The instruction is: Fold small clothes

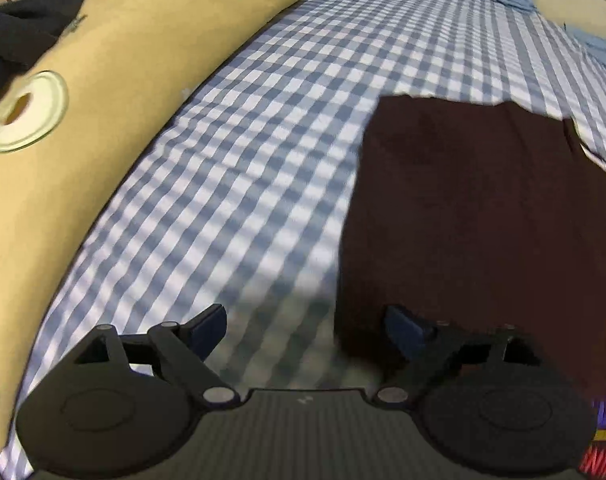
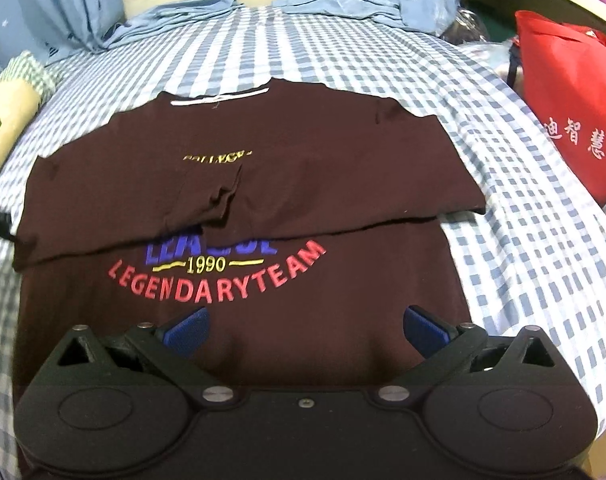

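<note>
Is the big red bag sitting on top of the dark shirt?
No, the red bag stands off to the side on the checked sheet, apart from the dark shirt.

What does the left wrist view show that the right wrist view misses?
Only the left wrist view shows the long avocado-print pillow in full and the open left gripper over bare checked sheet. Only the right wrist view shows the maroon T-shirt's print, its sleeves folded in, a red bag and the open right gripper. Both share the maroon T-shirt and the blue checked sheet.
</note>
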The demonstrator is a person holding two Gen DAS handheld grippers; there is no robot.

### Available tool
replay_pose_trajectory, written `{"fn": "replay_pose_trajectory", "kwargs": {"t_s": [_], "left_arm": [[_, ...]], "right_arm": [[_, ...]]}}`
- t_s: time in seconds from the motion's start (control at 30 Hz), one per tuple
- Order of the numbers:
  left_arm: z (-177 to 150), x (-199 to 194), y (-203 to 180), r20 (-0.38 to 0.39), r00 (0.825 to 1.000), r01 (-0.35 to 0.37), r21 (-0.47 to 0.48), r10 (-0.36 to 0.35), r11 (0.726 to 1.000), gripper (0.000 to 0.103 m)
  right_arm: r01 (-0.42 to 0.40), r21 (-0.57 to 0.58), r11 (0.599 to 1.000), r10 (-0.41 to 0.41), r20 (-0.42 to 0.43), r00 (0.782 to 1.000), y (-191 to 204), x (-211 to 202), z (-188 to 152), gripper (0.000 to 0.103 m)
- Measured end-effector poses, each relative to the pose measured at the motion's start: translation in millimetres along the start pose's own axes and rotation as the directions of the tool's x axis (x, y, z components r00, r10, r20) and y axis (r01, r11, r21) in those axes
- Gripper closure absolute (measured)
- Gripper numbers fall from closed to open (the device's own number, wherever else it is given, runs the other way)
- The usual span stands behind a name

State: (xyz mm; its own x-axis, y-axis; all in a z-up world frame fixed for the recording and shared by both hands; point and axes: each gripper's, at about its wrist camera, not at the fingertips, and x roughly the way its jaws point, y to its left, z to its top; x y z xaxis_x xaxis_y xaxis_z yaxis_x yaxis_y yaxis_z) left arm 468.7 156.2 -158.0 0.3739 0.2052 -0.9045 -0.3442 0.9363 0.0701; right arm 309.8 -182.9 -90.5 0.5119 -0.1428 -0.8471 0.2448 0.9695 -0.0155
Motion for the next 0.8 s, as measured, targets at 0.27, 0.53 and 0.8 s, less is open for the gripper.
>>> {"fn": "replay_pose_trajectory", "kwargs": {"t_s": [0.27, 0.53, 0.8], "left_arm": [[-82, -73, -24, 0.020, 0.999, 0.036, 0.037, -0.037, 0.999, 0.006], [-156, -132, -59, 0.023, 0.996, 0.085, 0.147, -0.089, 0.985, 0.003], [-207, -175, -83, 0.063, 0.994, 0.077, 0.181, -0.090, 0.980, 0.001]], "right_arm": [[-0.060, -0.030, 0.998, 0.059, -0.006, 0.998, -19, -23, 19, 0.001], [-0.127, -0.108, 0.986, 0.128, 0.006, 0.992, -36, -39, 9, 0.001], [-0.156, -0.152, 0.976, 0.159, 0.008, 0.987, -61, -51, -12, 0.001]]}}
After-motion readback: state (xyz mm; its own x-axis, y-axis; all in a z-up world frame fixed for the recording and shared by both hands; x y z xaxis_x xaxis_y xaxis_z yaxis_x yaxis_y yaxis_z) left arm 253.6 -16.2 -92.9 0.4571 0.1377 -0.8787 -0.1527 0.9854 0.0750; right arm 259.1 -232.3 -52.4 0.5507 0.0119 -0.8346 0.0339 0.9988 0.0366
